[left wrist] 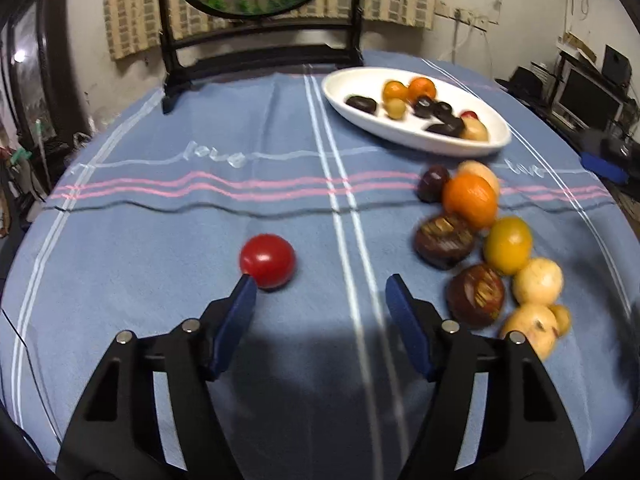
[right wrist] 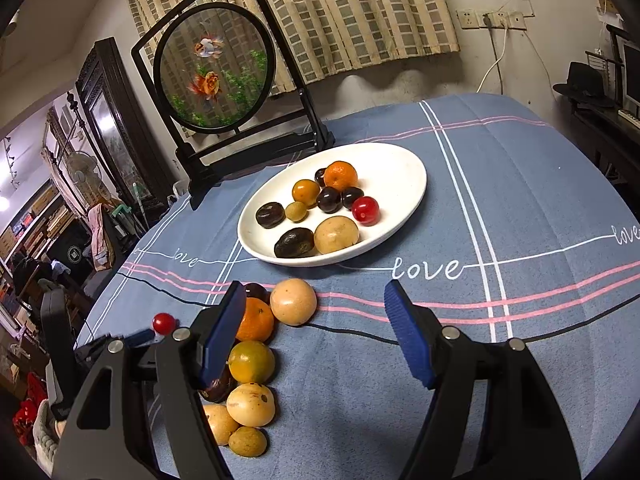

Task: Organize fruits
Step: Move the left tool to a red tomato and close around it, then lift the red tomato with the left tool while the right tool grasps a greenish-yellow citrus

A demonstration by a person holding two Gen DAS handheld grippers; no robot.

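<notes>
A small red tomato [left wrist: 267,261] lies alone on the blue cloth. My left gripper [left wrist: 320,284] is open, and its left fingertip [left wrist: 246,282] sits right at the tomato's near side; no pad presses it. A loose pile of fruit lies to the right: an orange [left wrist: 470,200], dark brown fruits [left wrist: 444,242] and pale round ones [left wrist: 538,282]. The white oval plate [right wrist: 400,176] holds several fruits. My right gripper [right wrist: 314,292] hangs open over the cloth, with a pale fruit [right wrist: 293,301] showing in its gap, untouched. In the right wrist view the tomato [right wrist: 164,323] appears at the far left.
A black-framed round goldfish screen [right wrist: 216,68] stands at the back of the table behind the plate. The blue checked tablecloth [right wrist: 500,340] drops off at the round table's left edge. Room clutter and furniture surround the table.
</notes>
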